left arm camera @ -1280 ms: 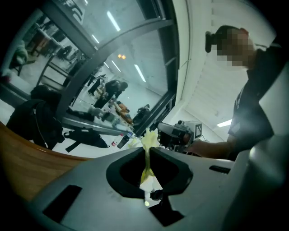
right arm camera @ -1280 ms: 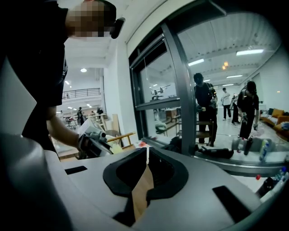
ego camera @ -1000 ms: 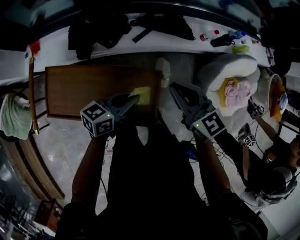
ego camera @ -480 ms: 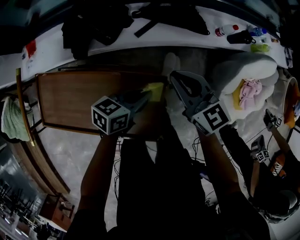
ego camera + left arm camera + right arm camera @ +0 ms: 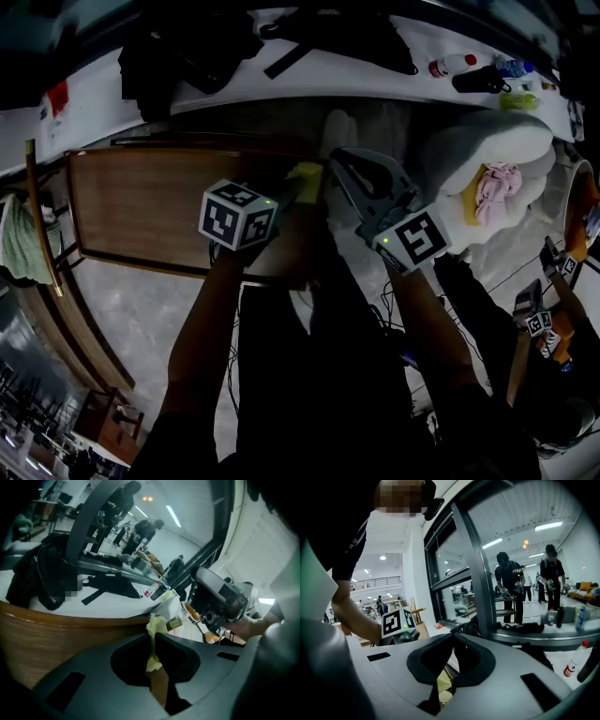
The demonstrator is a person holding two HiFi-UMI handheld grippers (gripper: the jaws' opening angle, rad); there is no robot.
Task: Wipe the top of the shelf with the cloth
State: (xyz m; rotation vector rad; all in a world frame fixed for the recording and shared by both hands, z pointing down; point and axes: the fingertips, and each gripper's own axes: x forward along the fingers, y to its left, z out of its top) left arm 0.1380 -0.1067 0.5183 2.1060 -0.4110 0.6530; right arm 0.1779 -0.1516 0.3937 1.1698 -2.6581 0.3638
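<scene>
The left gripper's (image 5: 153,638) jaws are clamped on a yellow cloth (image 5: 156,624); a crumpled fold of it sticks up past the tips and a strip shows in the slot between them. The right gripper's (image 5: 453,638) jaws are pressed together at the tips with nothing between them.

In the head view the cloth sits on the brown wooden shelf top (image 5: 150,202), at its right end near the far edge, with the left gripper reaching over the front edge to it. The right gripper hangs just beside the cloth, by the shelf's right end; whether it touches the cloth cannot be told.

Beyond the shelf runs a white ledge (image 5: 309,77) with black bags (image 5: 187,47) and a red-capped bottle (image 5: 448,65). To the right is a white cushion (image 5: 487,136) with a pink rag (image 5: 490,187) on it. A green towel (image 5: 19,239) hangs at the far left.
</scene>
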